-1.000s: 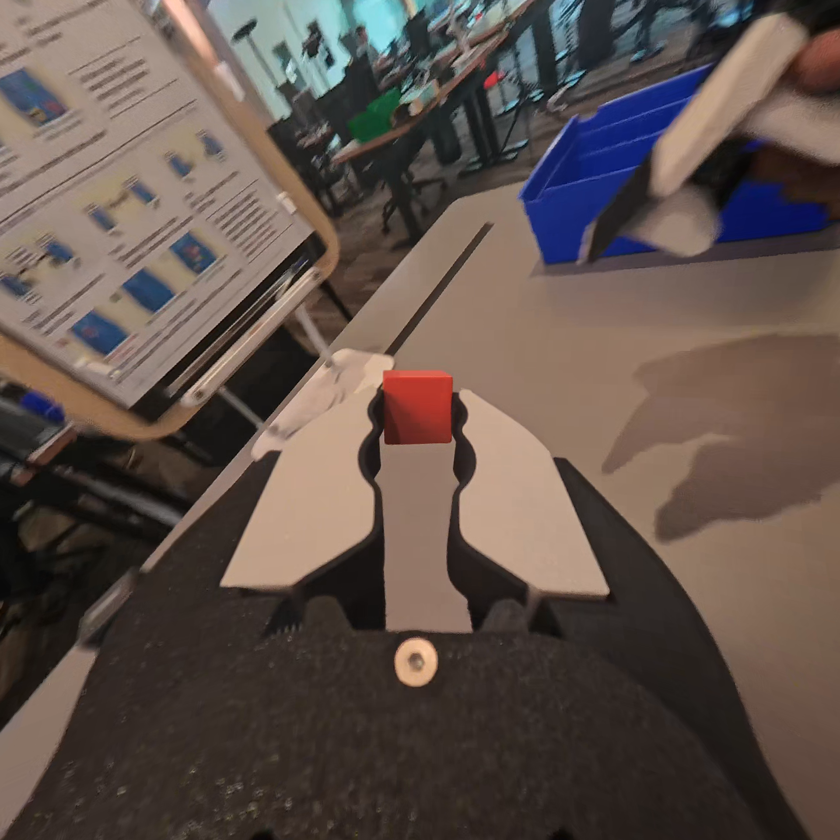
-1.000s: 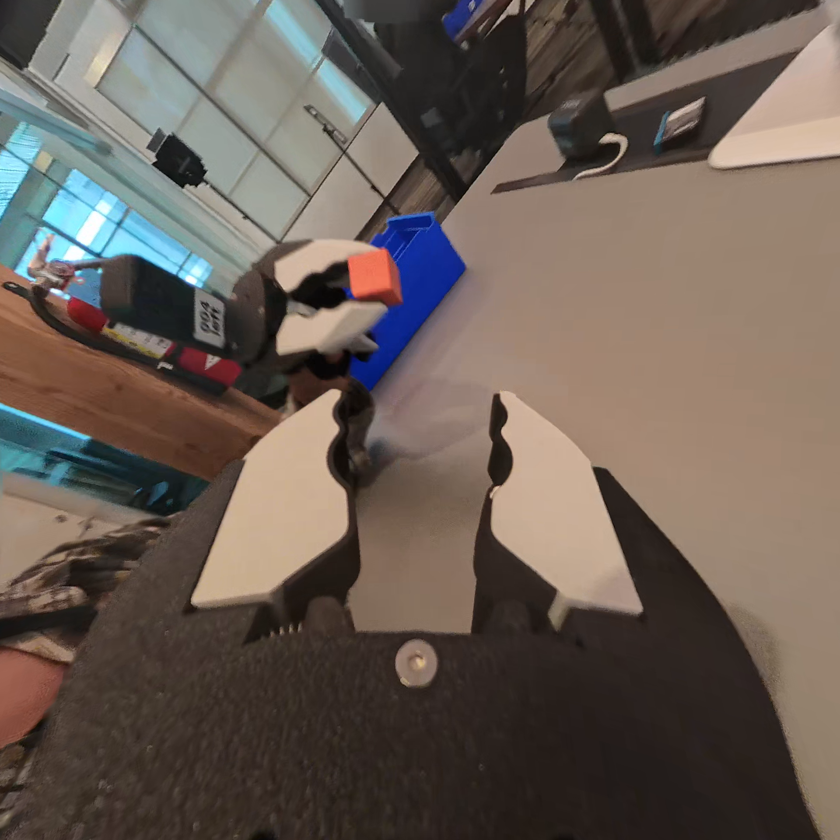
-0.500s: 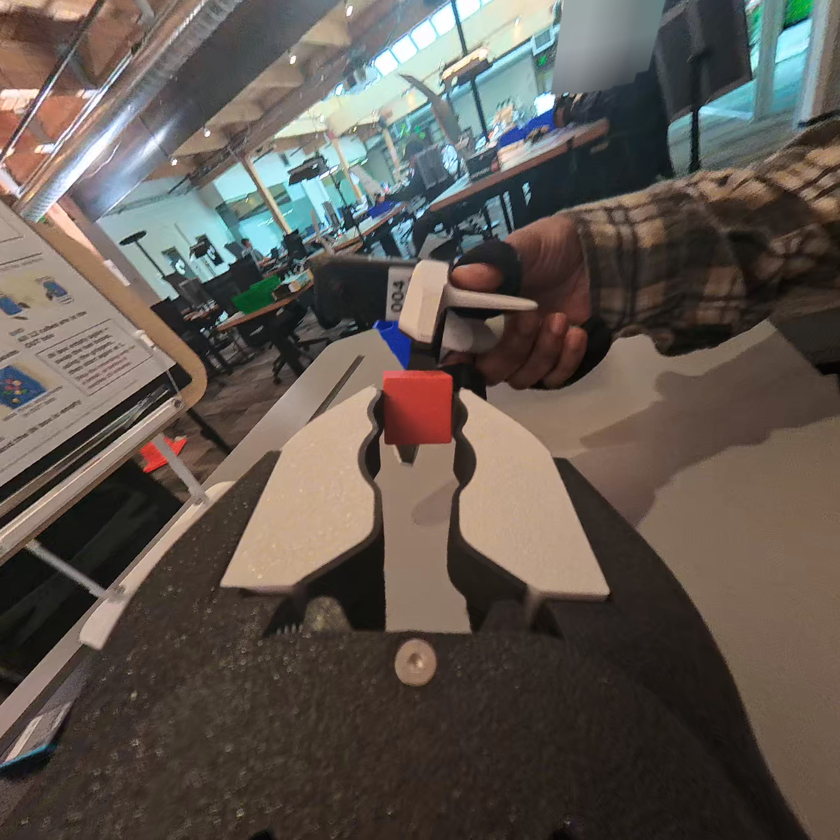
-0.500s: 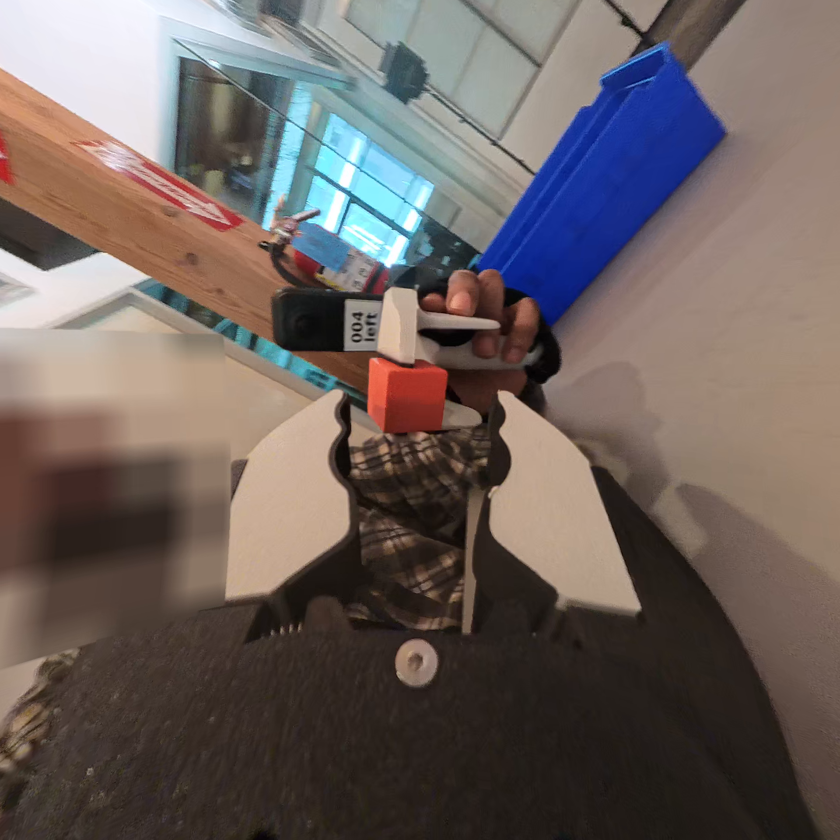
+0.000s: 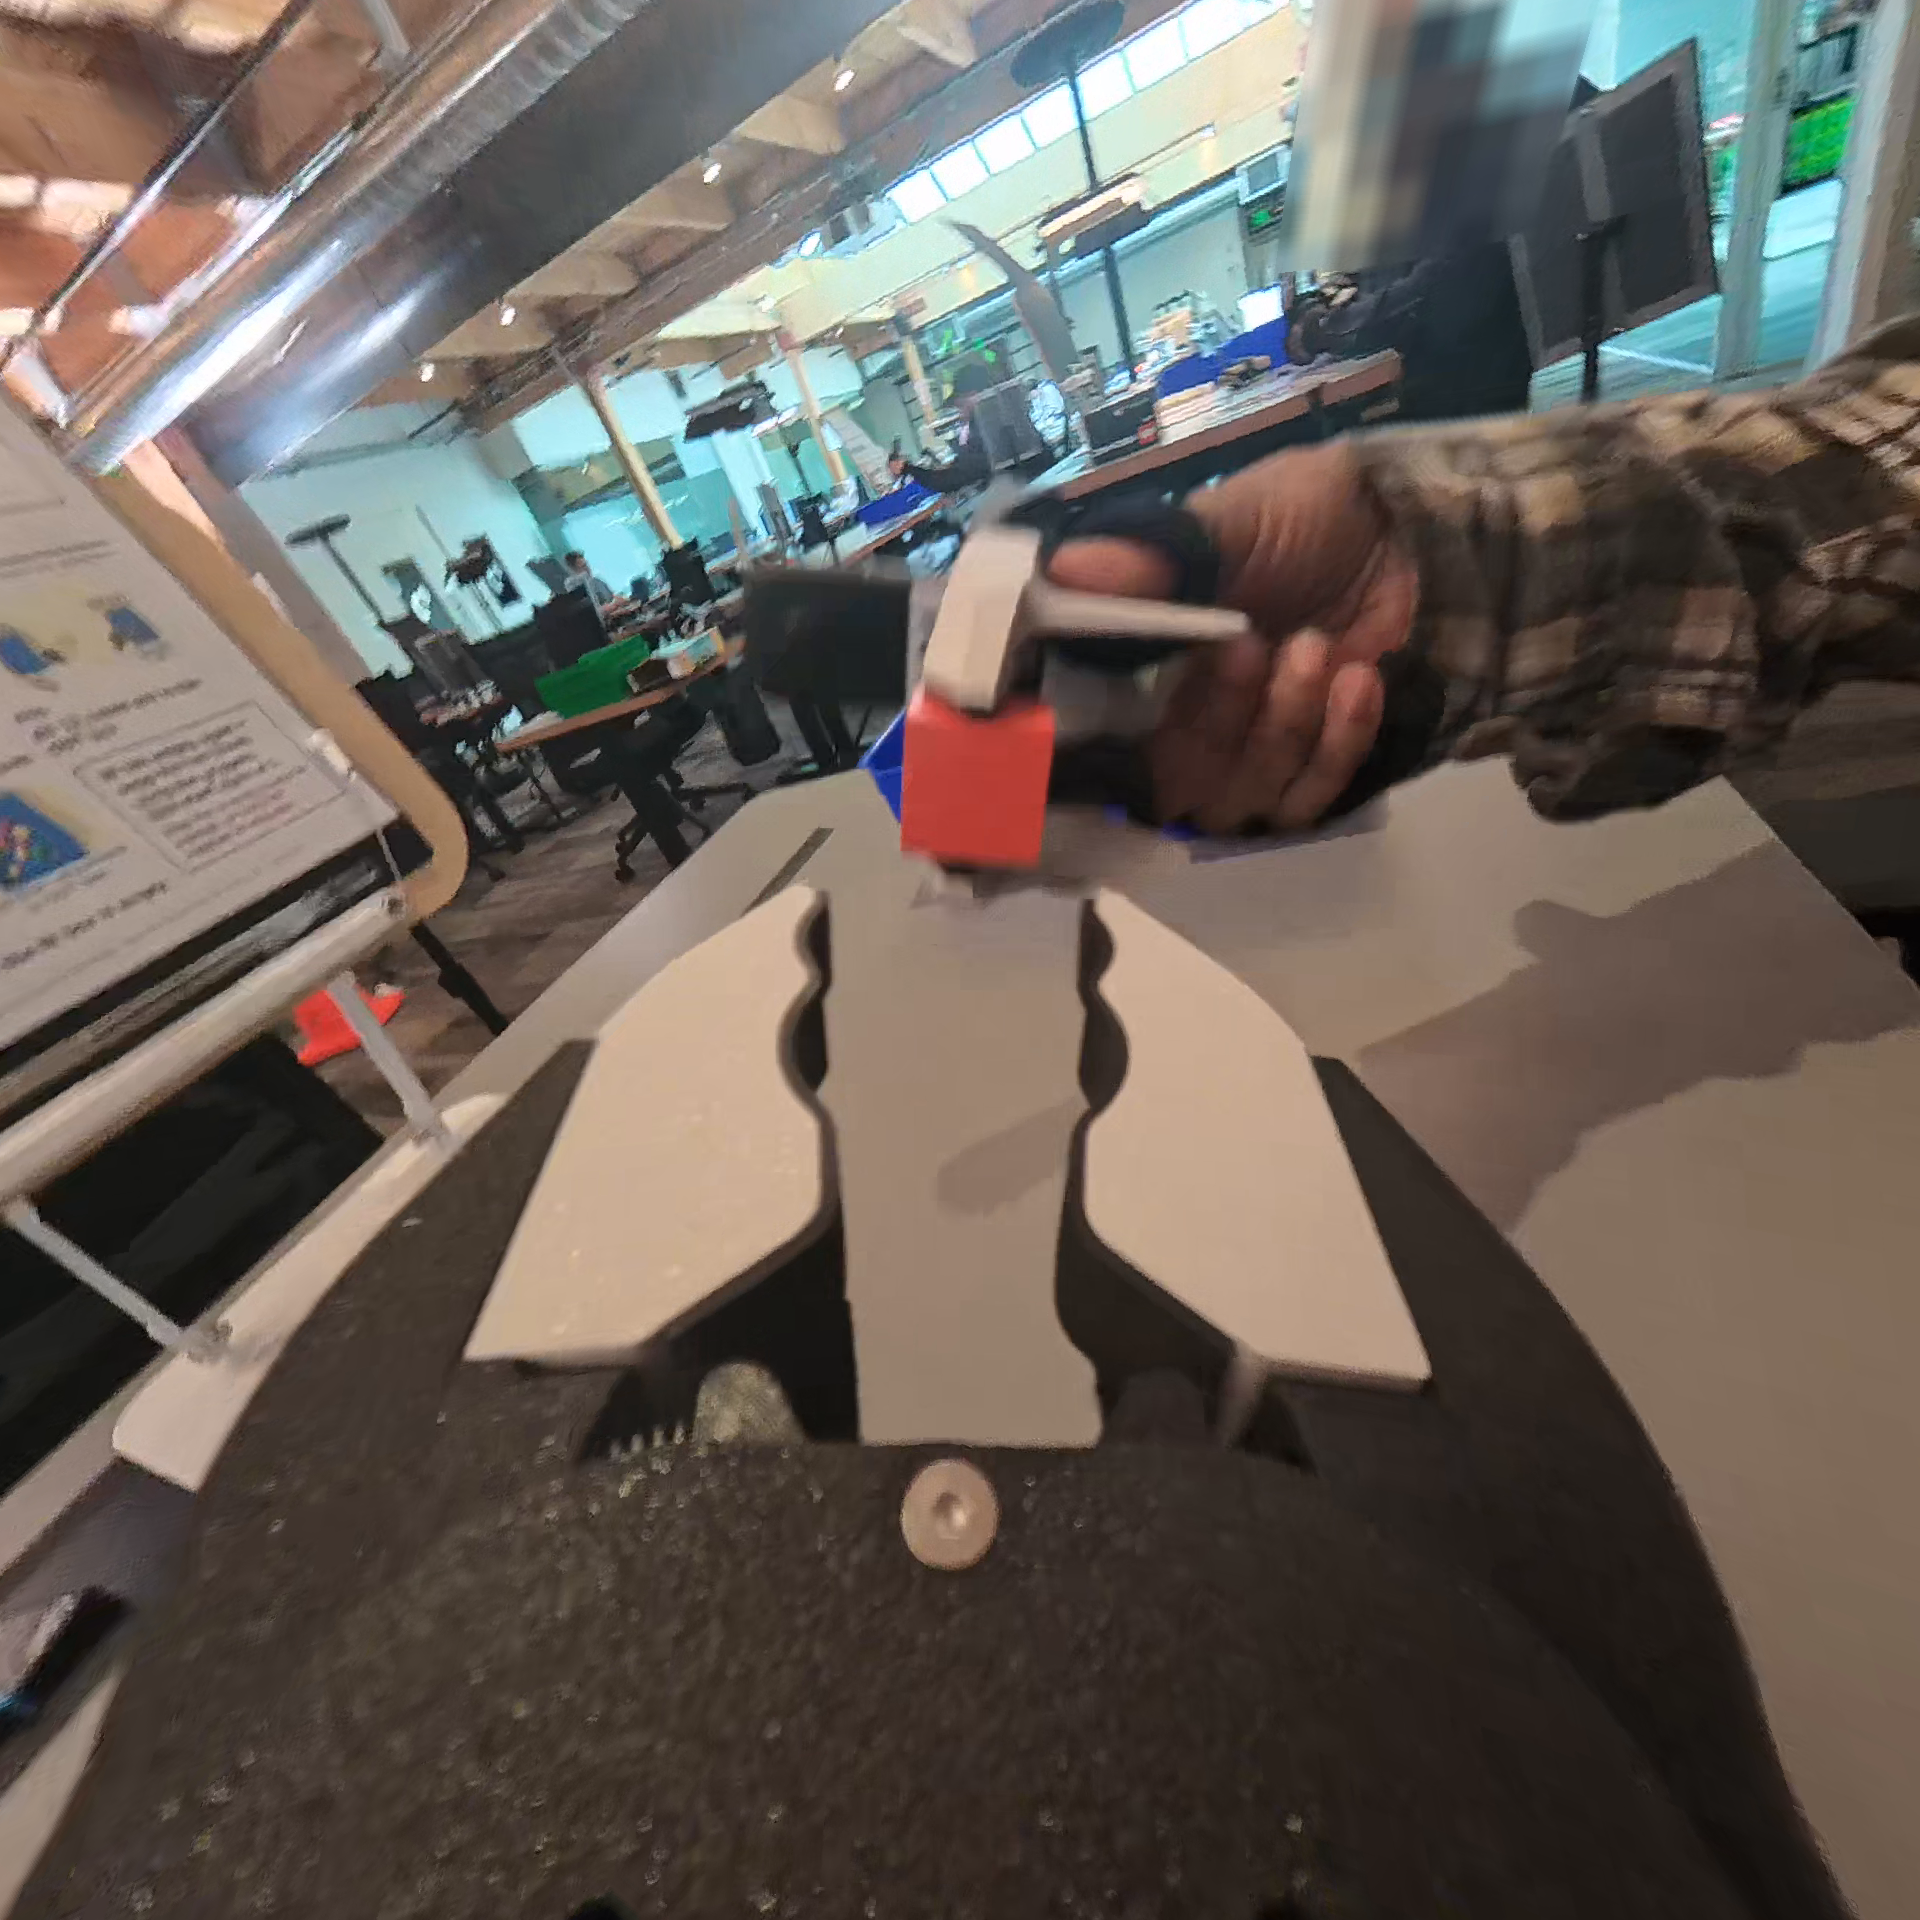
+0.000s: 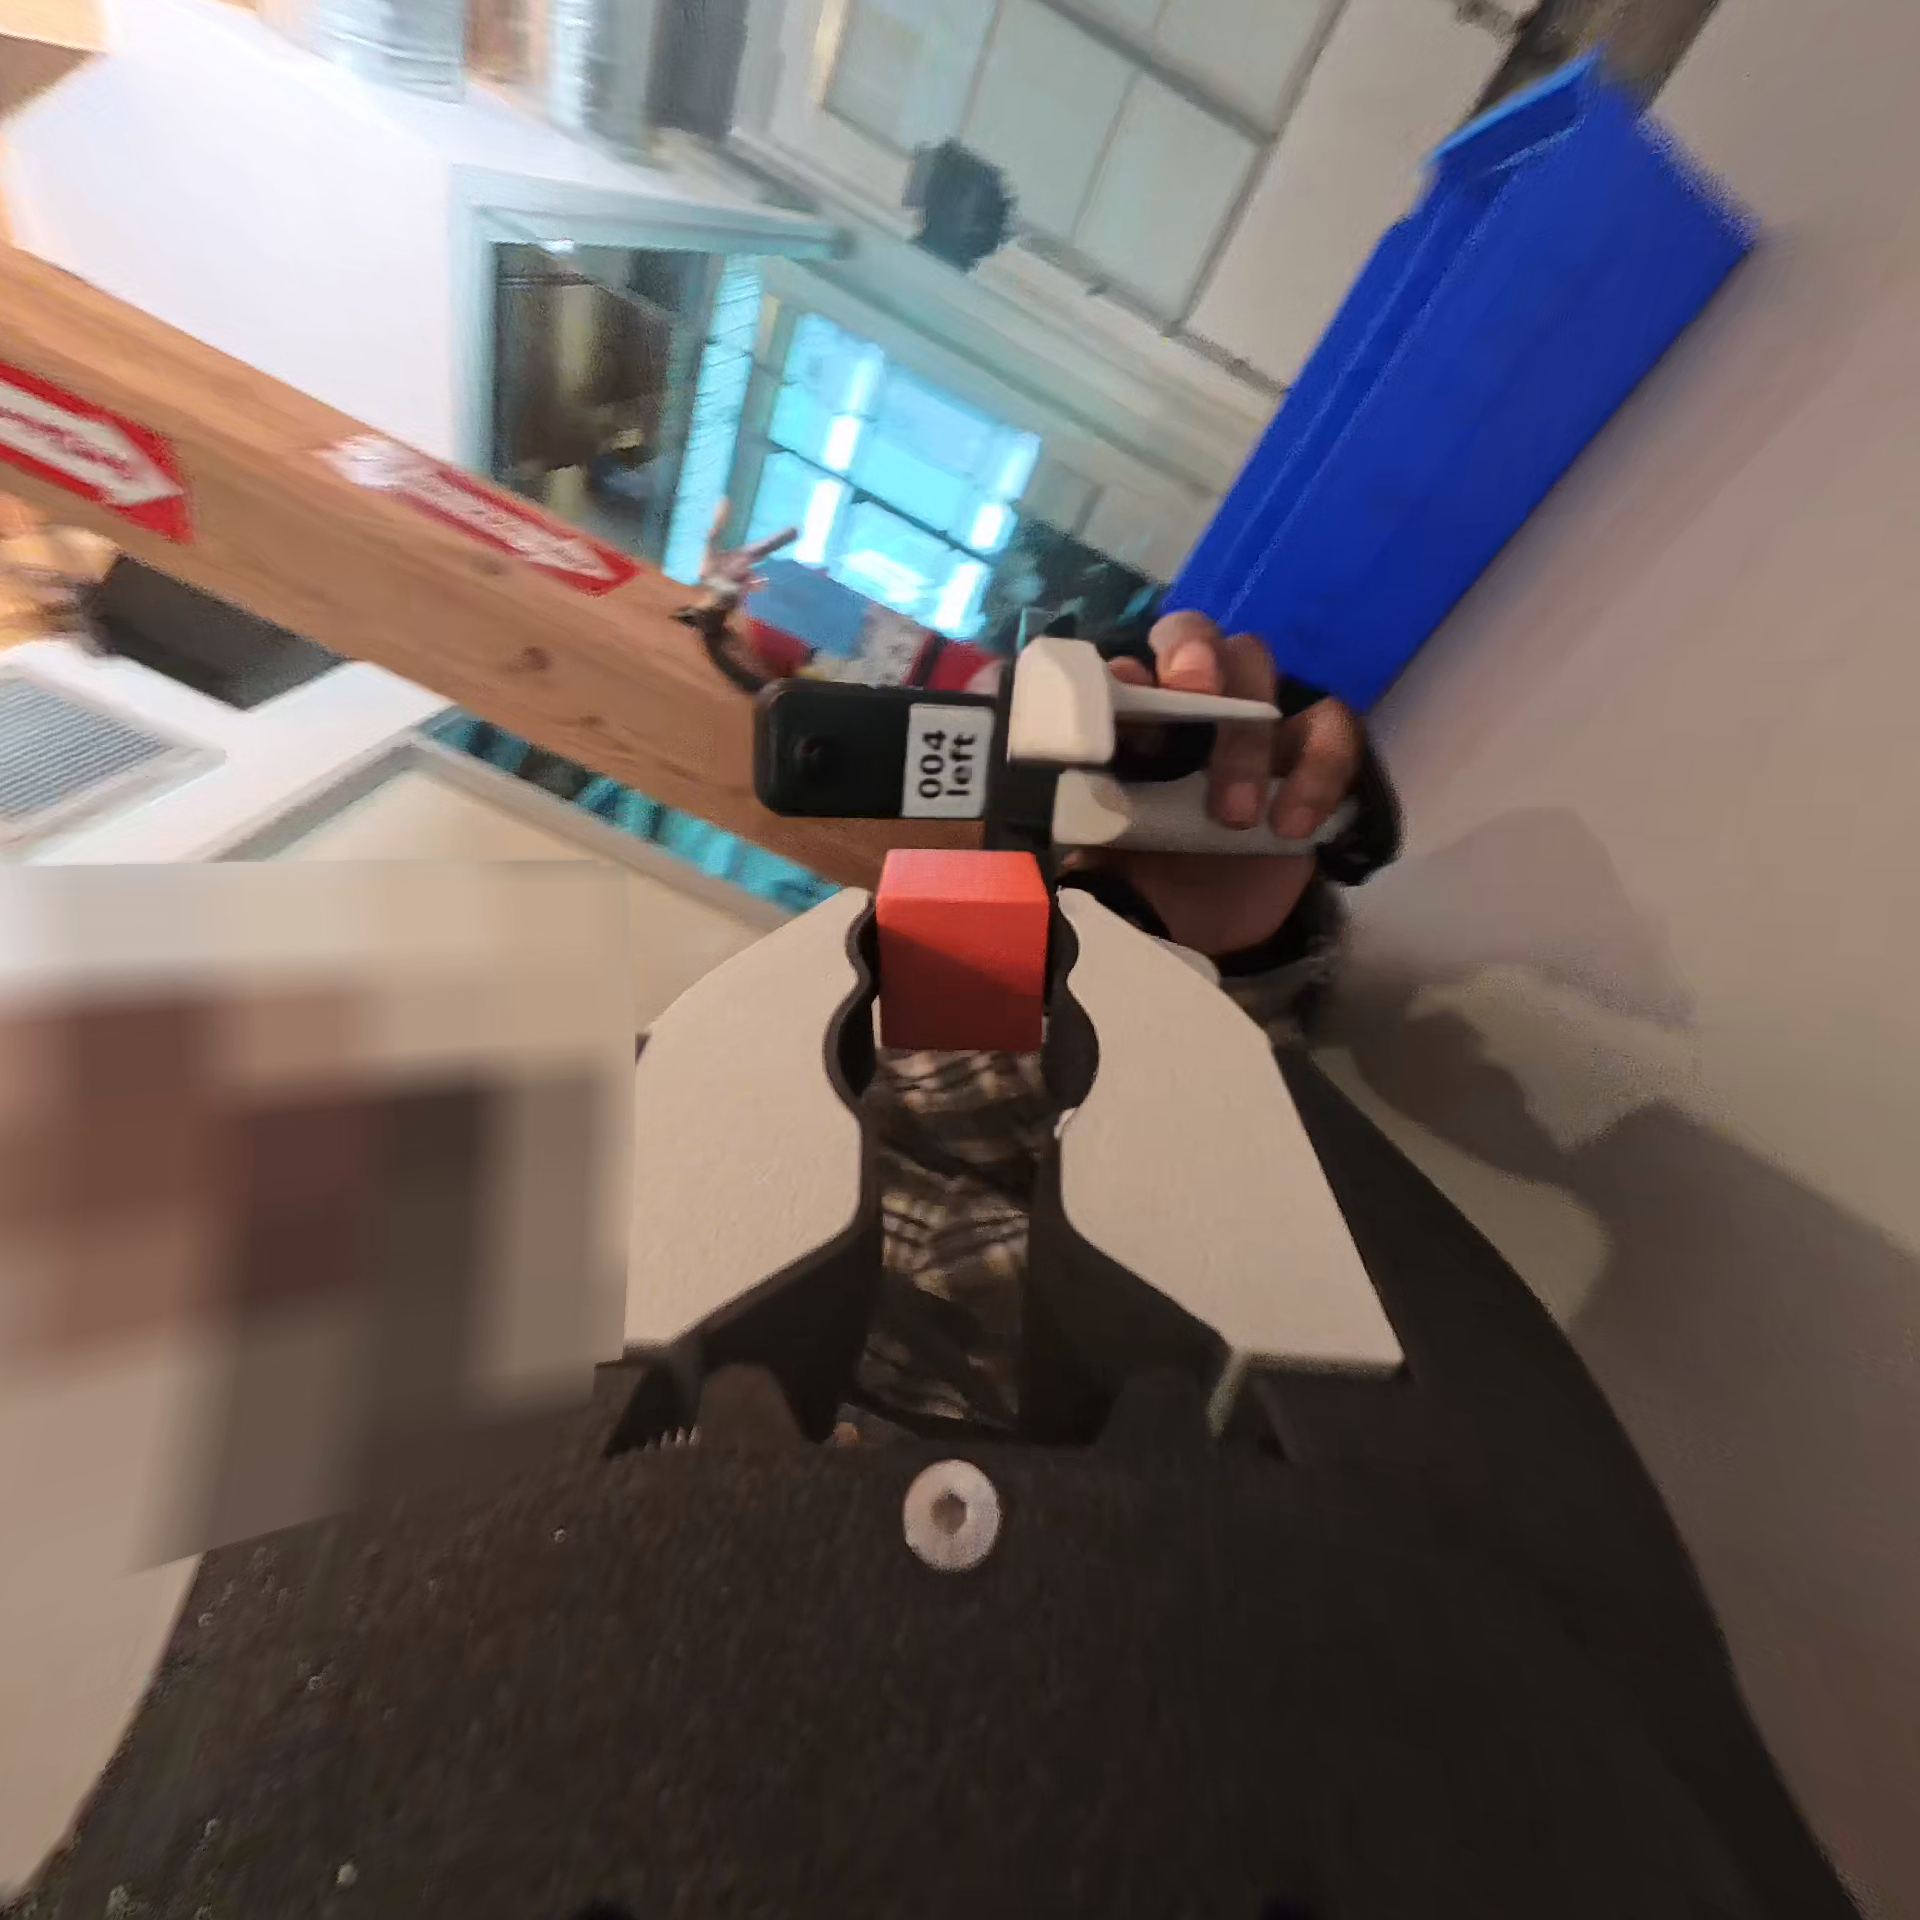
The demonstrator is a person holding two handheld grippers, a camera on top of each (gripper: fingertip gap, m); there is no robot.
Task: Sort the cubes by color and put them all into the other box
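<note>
I am working over the grey table (image 5: 1558, 1039), with the blue box (image 6: 1455, 436) sitting on it well off behind the meeting point of the two tools. A moment ago my left gripper (image 5: 956, 935) was pinching the red cube (image 6: 958, 961); now its fingers are standing spread with nothing between them, and the cube is hanging just beyond their tips. My right gripper (image 6: 958, 966) is now pressing together on the cube, one finger on each side face, near the very tips. So the cube is passing from left to right in mid-air, above the table and not yet in any box. I judge the handover to be just finishing, which frees the left tool to fetch another cube while the right one carries this one to the box. In the left wrist view, the cube (image 5: 975, 784) is sitting clamped in the other tool's white fingers (image 5: 977, 634), clear of the left tips.
</note>
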